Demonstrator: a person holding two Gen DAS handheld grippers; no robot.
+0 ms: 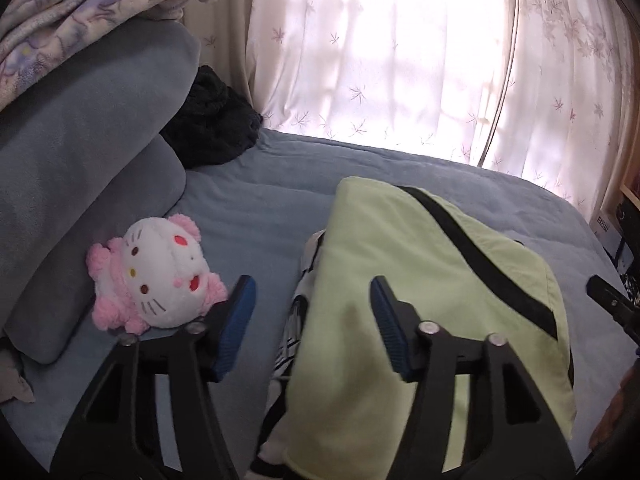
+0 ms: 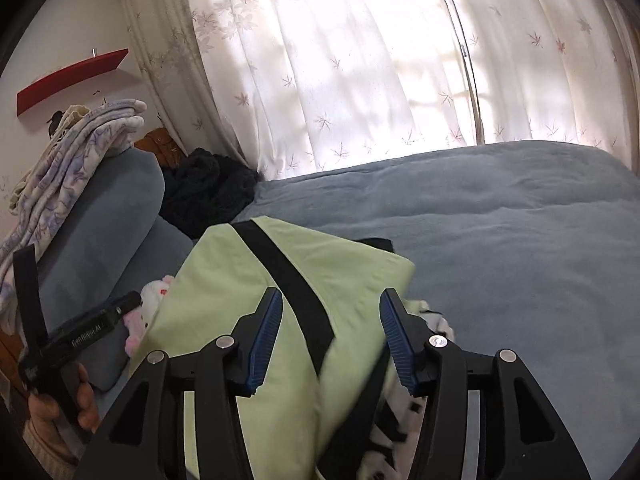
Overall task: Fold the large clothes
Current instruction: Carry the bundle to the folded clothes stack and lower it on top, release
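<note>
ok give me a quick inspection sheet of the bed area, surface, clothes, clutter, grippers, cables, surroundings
surface: blue bedcover, lightly rumpled
job's things: light green garment with a black stripe, folded, lying over a black-and-white garment
clutter: pink and white plush toy beside the grey pillows; dark knitted bundle near the curtain; patterned blanket on top of the pillows
grippers: left gripper and right gripper both open over the green garment, holding nothing
cables: nothing seen
surroundings: white flowered curtain, red wall shelf
</note>
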